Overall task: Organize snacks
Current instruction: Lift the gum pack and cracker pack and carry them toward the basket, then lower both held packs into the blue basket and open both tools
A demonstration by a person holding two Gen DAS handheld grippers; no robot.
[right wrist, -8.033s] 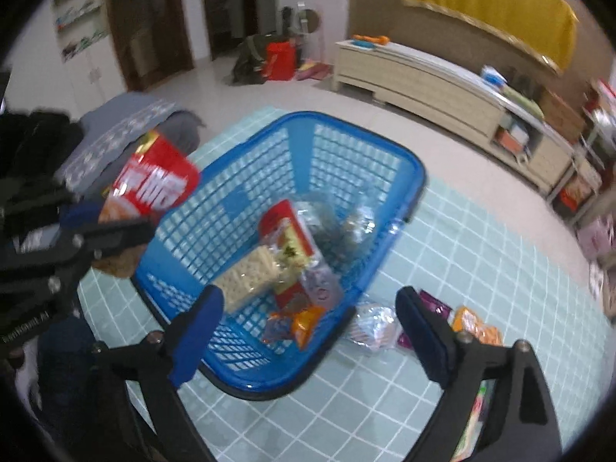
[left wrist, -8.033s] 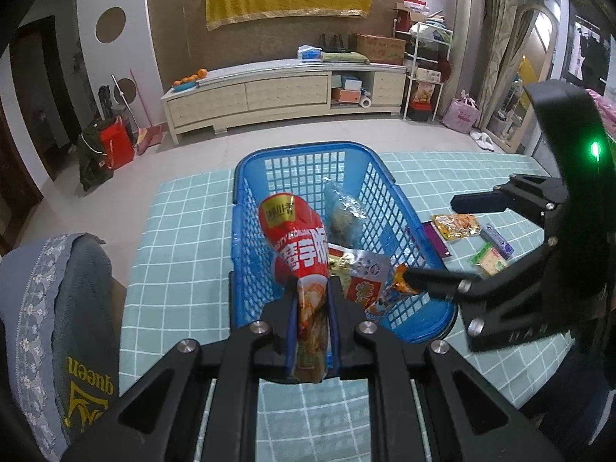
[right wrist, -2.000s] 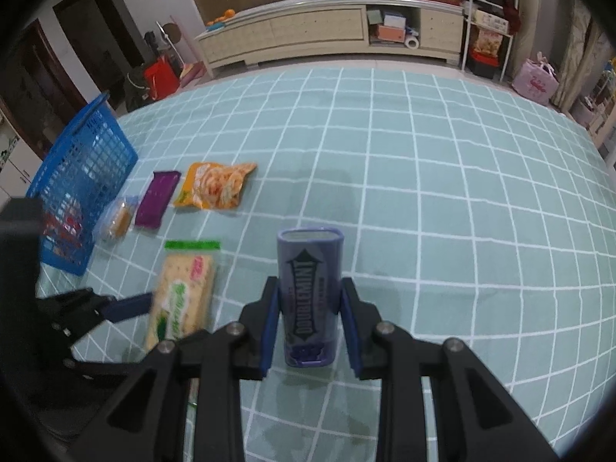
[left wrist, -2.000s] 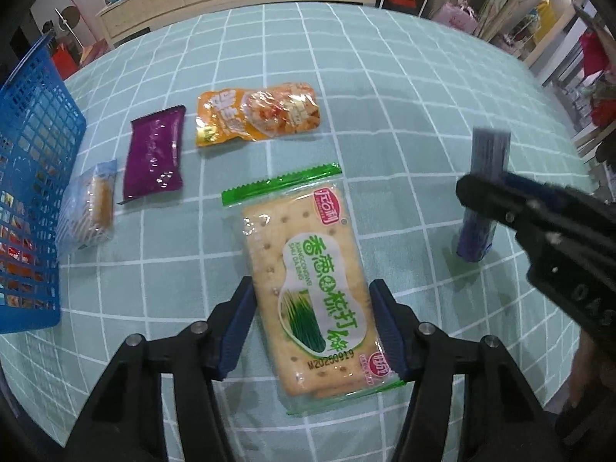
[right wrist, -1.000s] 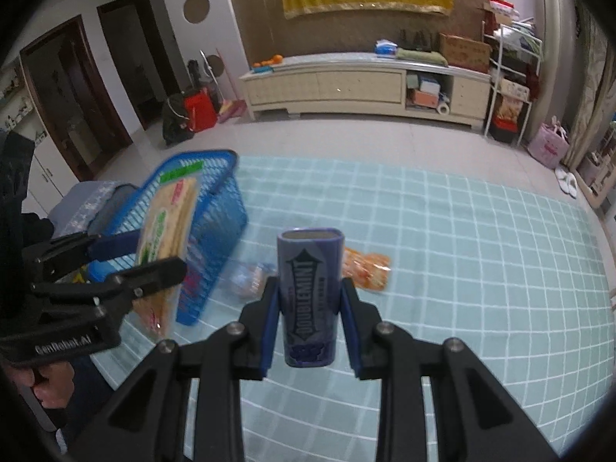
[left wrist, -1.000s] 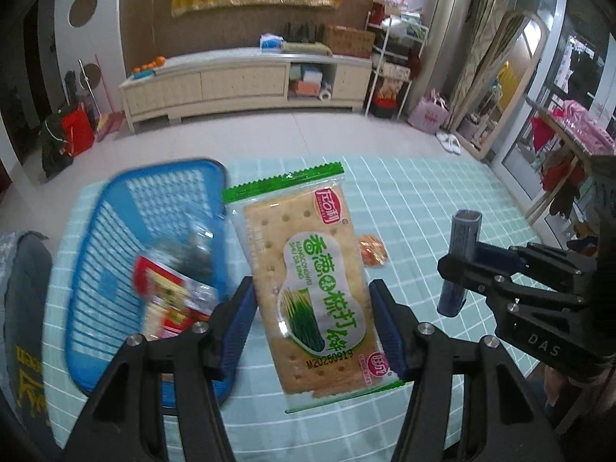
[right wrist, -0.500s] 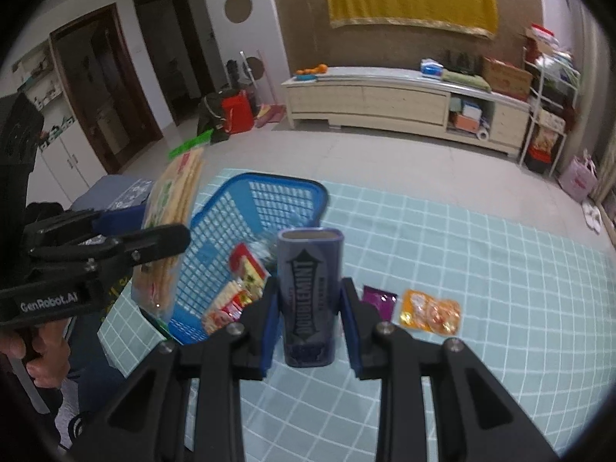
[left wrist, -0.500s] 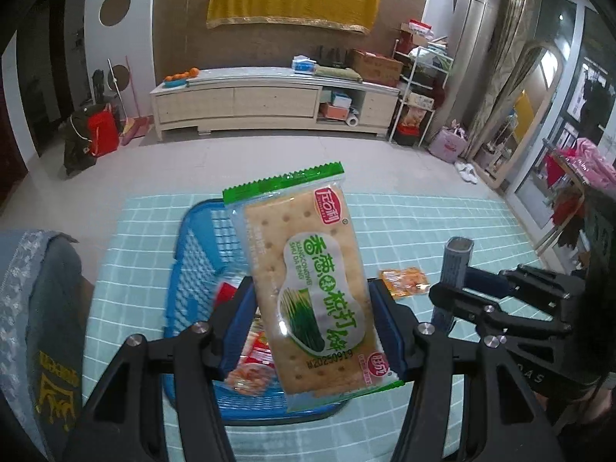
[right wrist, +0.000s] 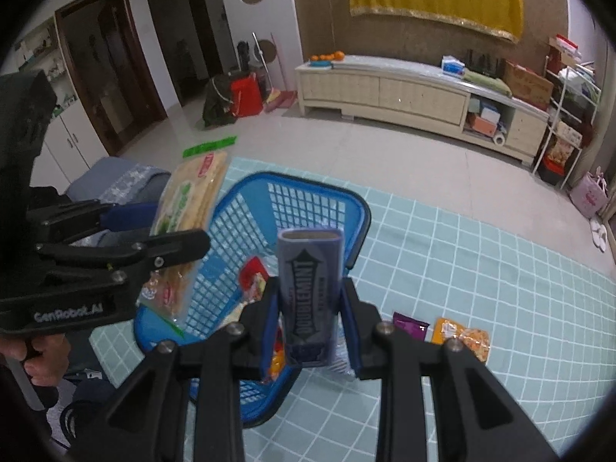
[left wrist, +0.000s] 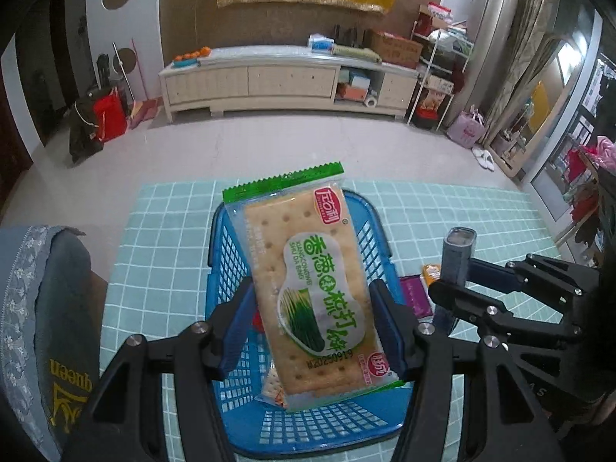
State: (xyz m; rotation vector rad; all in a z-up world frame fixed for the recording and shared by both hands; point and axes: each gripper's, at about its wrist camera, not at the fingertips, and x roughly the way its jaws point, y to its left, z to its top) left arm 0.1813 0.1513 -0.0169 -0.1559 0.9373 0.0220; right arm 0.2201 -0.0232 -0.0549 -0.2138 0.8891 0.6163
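A green-topped cracker pack (left wrist: 315, 281) hangs upright over the blue mesh basket (left wrist: 227, 254) — clear wrap, pale crackers showing through. A purple gum box (right wrist: 311, 292) stands upright just beside the basket's rim. Inside lie red and orange packets (right wrist: 252, 275); a purple sachet (right wrist: 410, 325) and orange snack bag (right wrist: 462, 337) rest on the checked cloth.

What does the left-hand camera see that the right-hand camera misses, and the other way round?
Only the left wrist view shows the printed front of the green-topped clear cracker packet and the grey embroidered cloth lettered in gold.

Only the right wrist view shows the face of the upright purple gum box with its arrow print, the dark doorways behind, and the person's hand on the left gripper's handle.

Both show the blue plastic mesh basket on the teal checked tablecloth, the purple wrapper, the orange snack bag, and the right gripper.
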